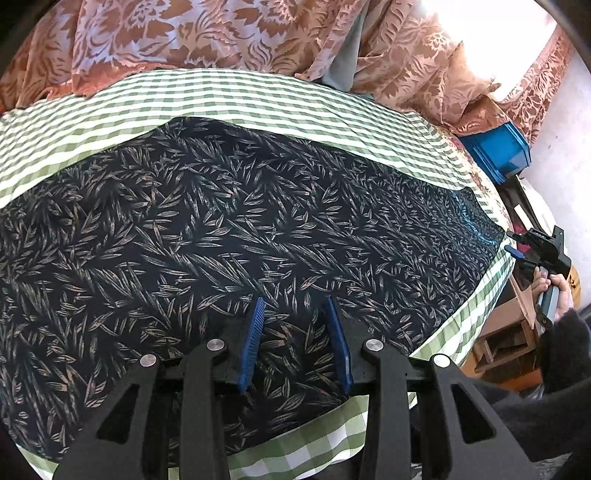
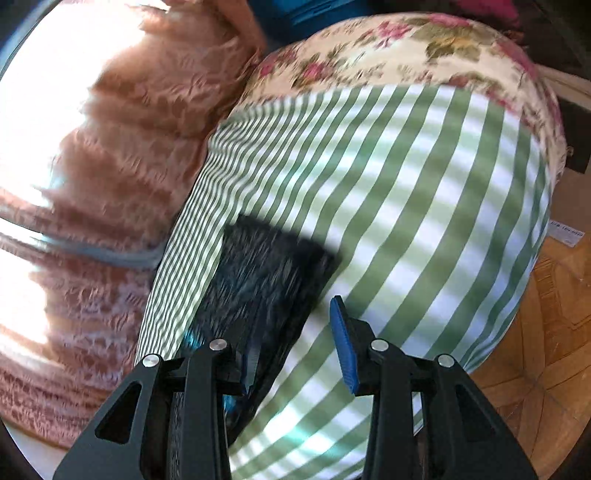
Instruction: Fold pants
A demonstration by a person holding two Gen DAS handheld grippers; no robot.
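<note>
We see the pants (image 1: 229, 229) spread flat across the green-checked cloth (image 1: 221, 94) on the counter, w/ cloth showing on all sides. Left gripper (image 1: 295, 343) hovers over the near edge of the pants; its blue fingers (image 1: 253, 343) stand partly apart, leaf-print fabric visible in the gap btw them, nothing pinched as far as we can tell. Whether the tips touch the fabric, can't tell.

In the left wrist view the right gripper (image 1: 517, 247) sits at the far right end of the pants, just beside that end, held by a hand (image 1: 550, 286) in a dark sleeve (image 1: 565, 343). From the right wrist view, badly blurred, the right gripper (image 2: 295, 343) has its fingers (image 2: 343, 347) partly apart too; the pants' dark end (image 2: 266, 280) lies by the left finger, the right finger is over bare checked cloth. No grip visible there.

Left gripper points steeply down at the counter; right one tilts down less steeply.

Pants: dark navy/black w/ tan leaf print, smooth, laid long-ways. Patterned curtains (image 1: 184, 33) hang behind, a floral cloth (image 2: 388, 51) peeks out under the checked one.
</note>
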